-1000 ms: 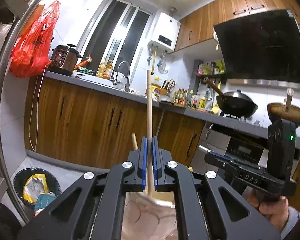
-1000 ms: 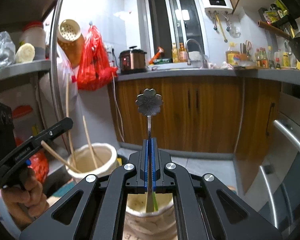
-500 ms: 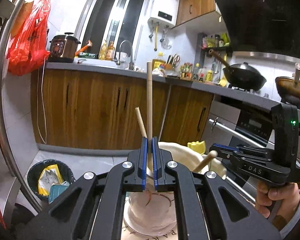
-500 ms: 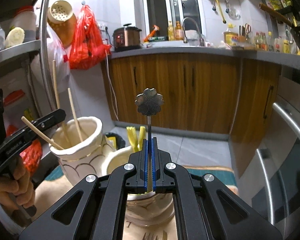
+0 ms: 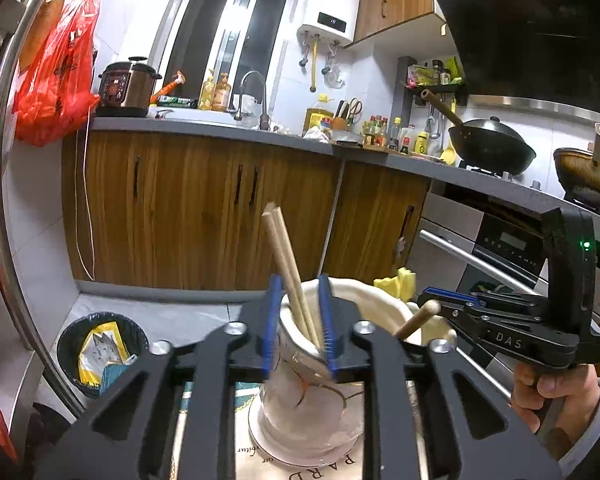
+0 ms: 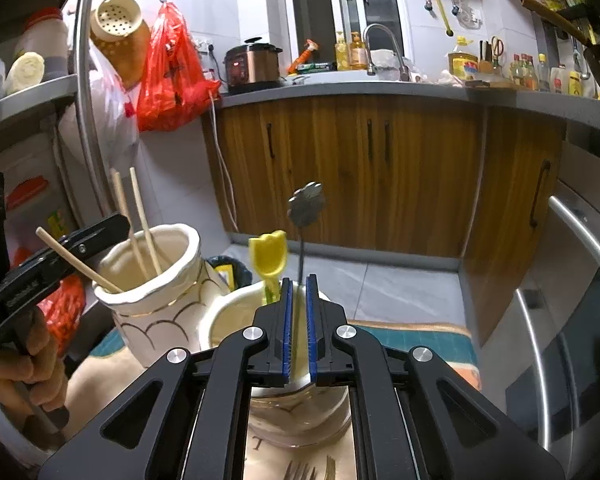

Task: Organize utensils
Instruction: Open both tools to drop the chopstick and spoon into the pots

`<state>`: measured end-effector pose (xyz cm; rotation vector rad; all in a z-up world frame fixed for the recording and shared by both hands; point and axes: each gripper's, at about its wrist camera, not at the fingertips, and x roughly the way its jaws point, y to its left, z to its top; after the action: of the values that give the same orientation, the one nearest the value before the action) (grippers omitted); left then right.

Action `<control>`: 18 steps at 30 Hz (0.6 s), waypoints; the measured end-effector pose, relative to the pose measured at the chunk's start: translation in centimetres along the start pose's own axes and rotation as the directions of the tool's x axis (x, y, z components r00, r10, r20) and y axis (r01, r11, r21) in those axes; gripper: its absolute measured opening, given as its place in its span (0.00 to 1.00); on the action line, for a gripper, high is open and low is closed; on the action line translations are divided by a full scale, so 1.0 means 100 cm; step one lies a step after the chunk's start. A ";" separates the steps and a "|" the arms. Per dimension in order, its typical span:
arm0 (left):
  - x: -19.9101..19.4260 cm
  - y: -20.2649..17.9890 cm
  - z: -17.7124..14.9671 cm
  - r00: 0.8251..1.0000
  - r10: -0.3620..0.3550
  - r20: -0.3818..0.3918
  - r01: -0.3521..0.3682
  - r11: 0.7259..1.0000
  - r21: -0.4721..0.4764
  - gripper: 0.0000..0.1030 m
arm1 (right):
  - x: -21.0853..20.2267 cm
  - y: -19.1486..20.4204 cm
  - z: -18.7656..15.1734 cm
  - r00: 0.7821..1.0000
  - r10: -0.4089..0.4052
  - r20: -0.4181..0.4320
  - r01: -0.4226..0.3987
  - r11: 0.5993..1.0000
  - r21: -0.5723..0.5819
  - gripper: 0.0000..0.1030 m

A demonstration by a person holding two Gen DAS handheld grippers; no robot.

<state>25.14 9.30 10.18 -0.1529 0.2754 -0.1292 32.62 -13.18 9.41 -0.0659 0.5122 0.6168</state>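
Left gripper [image 5: 298, 322] has its jaws apart now, straddling two wooden chopsticks [image 5: 288, 272] that lean loose in the cream vase [image 5: 300, 396]. Neither blue pad seems to touch them. Over on the right, the right gripper [image 6: 299, 326] is parted too, with the flower-topped metal spoon [image 6: 306, 204] standing free between the pads, its stem down in the second cream jar [image 6: 228, 320] beside a yellow tulip-handled utensil [image 6: 269, 258].

Here's the worry: both tools sit right over narrow, tall pots. Pull back crooked and a finger could catch a chopstick or that spoon stem and lever it out, or nudge a rim and tip the vase. A fork [image 6: 306, 472] lies on the mat below, not yet sorted.
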 end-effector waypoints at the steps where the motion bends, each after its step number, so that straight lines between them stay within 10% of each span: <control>1: -0.003 0.000 0.001 1.000 -0.001 0.009 0.001 1.000 0.005 0.26 | -0.001 0.000 0.000 1.000 0.001 0.005 -0.001 1.000 0.001 0.08; 6: -0.024 0.003 0.008 0.998 0.018 0.062 -0.019 1.000 0.022 0.58 | -0.012 -0.002 -0.001 1.000 0.000 0.025 0.000 1.000 -0.004 0.19; 18: -0.085 0.030 0.007 0.987 0.115 0.114 -0.113 0.993 -0.022 0.67 | -0.055 0.001 -0.019 0.999 -0.026 0.046 0.027 0.999 -0.027 0.27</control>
<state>17.55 13.57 12.56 -0.1592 0.1692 -0.0044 27.88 -16.45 10.40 -0.0843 0.4579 0.5983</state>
